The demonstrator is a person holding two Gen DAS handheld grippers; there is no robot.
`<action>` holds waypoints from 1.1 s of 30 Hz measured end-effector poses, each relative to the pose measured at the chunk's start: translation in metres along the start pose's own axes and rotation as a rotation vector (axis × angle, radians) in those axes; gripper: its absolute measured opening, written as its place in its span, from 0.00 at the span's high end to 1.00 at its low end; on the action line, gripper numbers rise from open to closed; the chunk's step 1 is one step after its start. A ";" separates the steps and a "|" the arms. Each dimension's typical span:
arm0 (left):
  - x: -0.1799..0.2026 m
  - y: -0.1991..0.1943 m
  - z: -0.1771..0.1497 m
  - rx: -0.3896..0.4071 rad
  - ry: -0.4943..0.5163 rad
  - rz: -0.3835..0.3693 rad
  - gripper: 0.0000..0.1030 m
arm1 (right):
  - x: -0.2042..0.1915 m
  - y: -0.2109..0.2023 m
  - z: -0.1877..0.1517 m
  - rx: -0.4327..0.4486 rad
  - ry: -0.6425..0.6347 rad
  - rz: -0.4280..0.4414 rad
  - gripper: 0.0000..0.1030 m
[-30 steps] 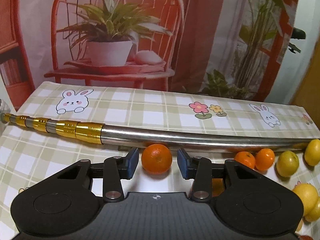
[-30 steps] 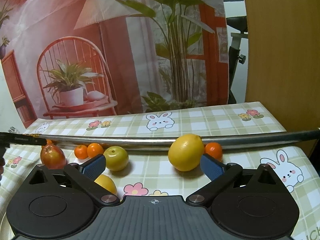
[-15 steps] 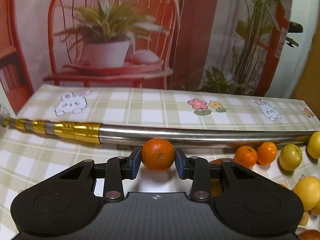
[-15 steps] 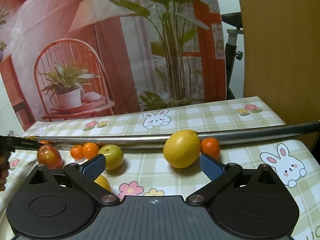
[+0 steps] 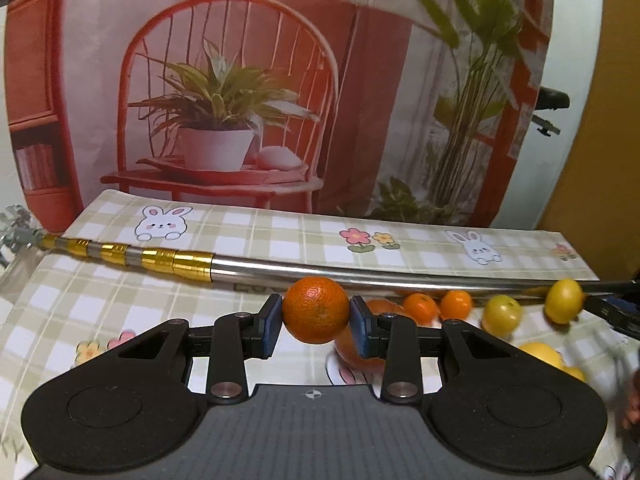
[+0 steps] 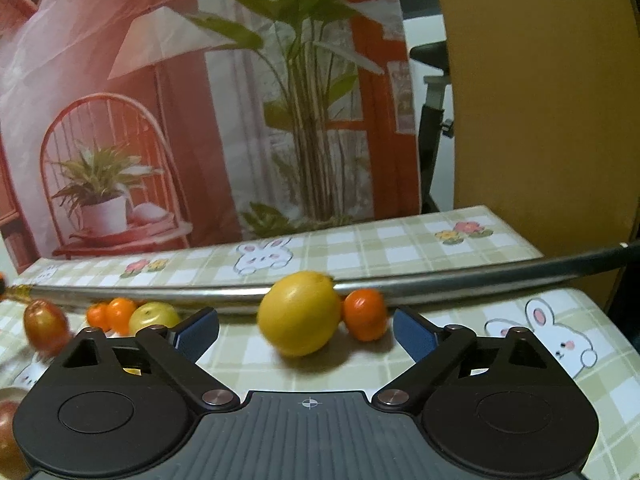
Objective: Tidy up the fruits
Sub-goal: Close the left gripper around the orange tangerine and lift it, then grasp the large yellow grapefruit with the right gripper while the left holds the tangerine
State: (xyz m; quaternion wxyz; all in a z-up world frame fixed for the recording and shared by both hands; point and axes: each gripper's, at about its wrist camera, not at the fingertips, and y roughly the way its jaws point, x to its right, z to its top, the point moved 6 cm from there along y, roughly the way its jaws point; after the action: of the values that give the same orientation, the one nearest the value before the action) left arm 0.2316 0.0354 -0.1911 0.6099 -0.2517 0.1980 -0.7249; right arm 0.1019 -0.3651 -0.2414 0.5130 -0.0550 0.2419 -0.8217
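Observation:
My left gripper [image 5: 316, 322] is shut on a round orange [image 5: 316, 309], both blue pads pressed to its sides, and holds it above the checked cloth in front of the metal rod [image 5: 360, 274]. In the right wrist view a large yellow lemon [image 6: 299, 313] lies between the wide jaws of my right gripper [image 6: 306, 330], which are closing; neither pad touches it. A small tangerine [image 6: 365, 314] sits against the lemon's right side. Further left lie a yellow-green fruit [image 6: 154, 317], two small tangerines [image 6: 114, 313] and a red apple [image 6: 45, 326].
A long steel rod with gold bands [image 5: 160, 261] lies across the table behind the fruit. More fruit sits at the right in the left wrist view: a yellow-green fruit [image 5: 502, 314], a lemon [image 5: 563, 300]. The table's right edge [image 6: 600, 312] is close.
My left gripper closed on the orange and lifted it off the cloth. My right gripper came nearer to the lemon and lower, and its jaws narrowed a little.

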 end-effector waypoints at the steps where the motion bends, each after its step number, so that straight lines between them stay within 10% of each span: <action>1: 0.002 -0.005 -0.003 0.000 -0.006 -0.003 0.63 | 0.001 0.002 0.001 0.006 -0.004 -0.004 0.13; 16: 0.025 -0.030 -0.032 -0.038 -0.031 -0.047 0.63 | -0.033 0.047 0.013 -0.036 -0.178 0.061 0.30; 24: 0.034 -0.035 -0.038 -0.038 -0.020 -0.056 0.63 | -0.053 0.011 0.020 -0.007 -0.101 0.294 0.34; 33: 0.038 -0.038 -0.041 -0.035 -0.022 -0.073 0.63 | -0.044 0.032 0.015 -0.056 -0.077 0.213 0.34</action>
State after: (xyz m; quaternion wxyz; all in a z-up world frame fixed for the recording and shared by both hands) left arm 0.1718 0.0037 -0.1960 0.5805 -0.2773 0.1946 -0.7404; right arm 0.1540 -0.3435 -0.2360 0.6048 -0.0748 0.2494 -0.7526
